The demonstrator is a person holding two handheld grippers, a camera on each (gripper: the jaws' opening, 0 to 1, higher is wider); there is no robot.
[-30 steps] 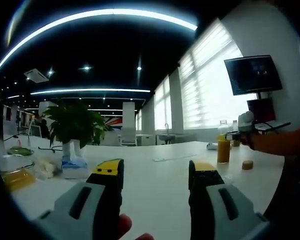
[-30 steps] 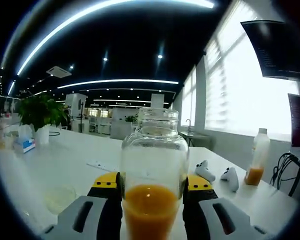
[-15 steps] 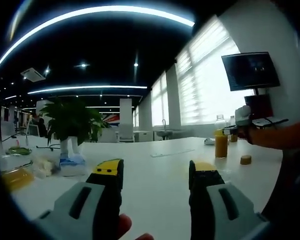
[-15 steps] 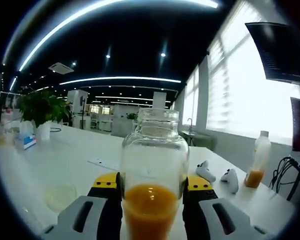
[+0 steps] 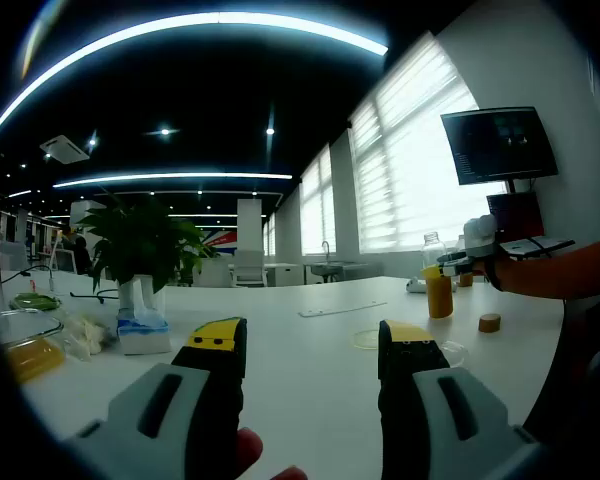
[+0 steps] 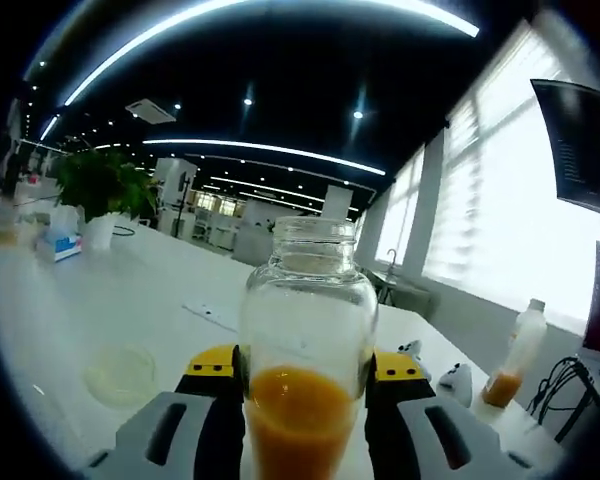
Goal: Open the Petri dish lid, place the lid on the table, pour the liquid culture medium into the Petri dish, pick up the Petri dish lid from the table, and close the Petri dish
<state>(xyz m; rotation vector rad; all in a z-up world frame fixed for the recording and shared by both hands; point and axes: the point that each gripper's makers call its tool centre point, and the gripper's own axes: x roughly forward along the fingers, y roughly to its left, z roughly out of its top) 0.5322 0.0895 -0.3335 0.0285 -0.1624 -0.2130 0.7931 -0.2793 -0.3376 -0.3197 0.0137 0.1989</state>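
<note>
— Two steps look done, would you say?
— Roughly. The right gripper (image 6: 302, 385) has its jaws closed on the glass bottle (image 6: 308, 352), which stands upright with orange liquid filling about its lower third and its mouth uncapped. On the white table (image 6: 90, 300) a Petri dish (image 6: 120, 372) sits open, down to the left of the bottle.
— And the lid?
— In the left gripper view two clear discs lie near each other: one (image 5: 366, 339) just beyond the jaw tip, another (image 5: 450, 352) beside it. I cannot tell which is the lid.
— The left gripper?
— The left gripper (image 5: 312, 345) has its jaws spread wide, holding nothing.
— So what remains?
— Pouring, I judge; then lifting the lid and closing the dish.
</note>
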